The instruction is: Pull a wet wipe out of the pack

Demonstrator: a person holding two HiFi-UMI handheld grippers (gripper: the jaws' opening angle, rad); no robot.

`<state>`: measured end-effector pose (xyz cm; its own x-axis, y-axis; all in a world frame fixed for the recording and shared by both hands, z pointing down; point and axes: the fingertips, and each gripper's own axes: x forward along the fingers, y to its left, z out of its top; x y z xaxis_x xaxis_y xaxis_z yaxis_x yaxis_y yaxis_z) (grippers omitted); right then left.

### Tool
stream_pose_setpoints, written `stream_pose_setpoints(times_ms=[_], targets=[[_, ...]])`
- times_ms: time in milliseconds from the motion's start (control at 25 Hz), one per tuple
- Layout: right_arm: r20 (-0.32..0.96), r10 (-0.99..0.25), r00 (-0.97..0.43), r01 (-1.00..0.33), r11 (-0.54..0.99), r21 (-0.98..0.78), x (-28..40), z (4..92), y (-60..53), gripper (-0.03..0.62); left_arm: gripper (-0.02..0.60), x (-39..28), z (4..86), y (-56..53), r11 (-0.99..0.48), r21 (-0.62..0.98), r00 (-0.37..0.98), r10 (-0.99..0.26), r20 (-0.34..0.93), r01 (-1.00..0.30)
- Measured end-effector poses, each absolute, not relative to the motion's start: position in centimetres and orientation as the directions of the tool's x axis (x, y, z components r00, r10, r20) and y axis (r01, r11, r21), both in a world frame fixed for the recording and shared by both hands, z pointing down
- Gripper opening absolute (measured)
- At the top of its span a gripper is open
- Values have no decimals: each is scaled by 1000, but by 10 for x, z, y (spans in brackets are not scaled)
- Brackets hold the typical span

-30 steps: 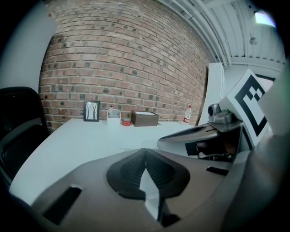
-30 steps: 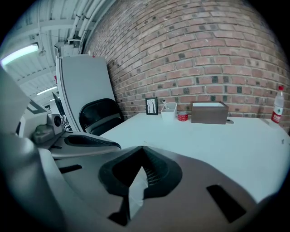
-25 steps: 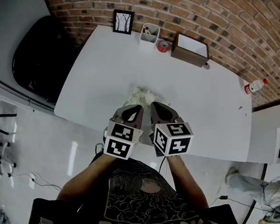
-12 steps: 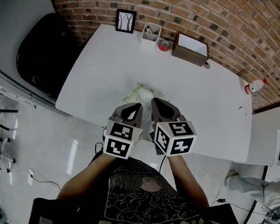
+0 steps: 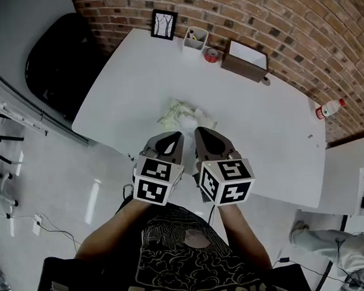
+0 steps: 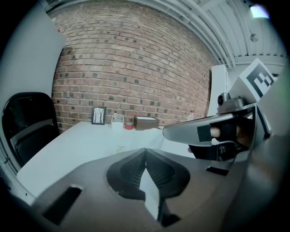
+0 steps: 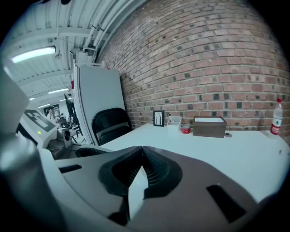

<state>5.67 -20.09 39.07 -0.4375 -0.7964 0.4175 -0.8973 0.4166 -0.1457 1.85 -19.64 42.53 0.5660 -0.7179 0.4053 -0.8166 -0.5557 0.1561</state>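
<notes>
Left gripper (image 5: 174, 137) is held low over the near edge of the white table (image 5: 128, 83), and its jaws are seen pressed together at the tips, with nothing pinched between them. Just beside it, to the right, the right gripper (image 5: 201, 133) is held level with it. Its jaws are likewise closed on nothing, and only a bright sliver of table is glimpsed behind the tips. The marker cubes of both are turned up towards the head camera.

And the wet wipe pack (image 5: 181, 115) is found on the table just ahead of the two sets of tips. It is crumpled, pale and greenish, white tissue is bunched at its right side, and it is gripped by neither tool.

Across the scene from the left, a black chair (image 5: 58, 57) is parked beside the table's left edge. Along the far edge, against the brick wall (image 5: 297, 15), a small framed picture (image 5: 163, 23) is stood upright. Next to it a white holder (image 5: 194, 38) is placed, then a red roll of tape (image 5: 211, 54), then a brown open box (image 5: 245, 59). Well to the right, near the table's far corner, a clear bottle with a red cap (image 5: 327, 108) is seen.
</notes>
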Motion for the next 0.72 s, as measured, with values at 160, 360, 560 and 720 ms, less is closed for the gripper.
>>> stream_pose_setpoints(times_ms=[160,360,560,720], targets=[[418,-793,-444,-894,426,-141,60,390,-185,17,12,23,422,-183,-545,160,560,-729,393,-823],[422,-784,-456,-887,441,-139,63,392,-165,17,12,27,421,-165,-528,163,547,-745,383,-833],[429,-777,-461,-883,450,-135,66,395,-142,17,12,31,417,-147,-517,165,539,-758,367,-840],[429,-774,-465,-880,456,-132,67,397,-126,17,12,31,413,-132,-508,165,531,-767,359,-845]])
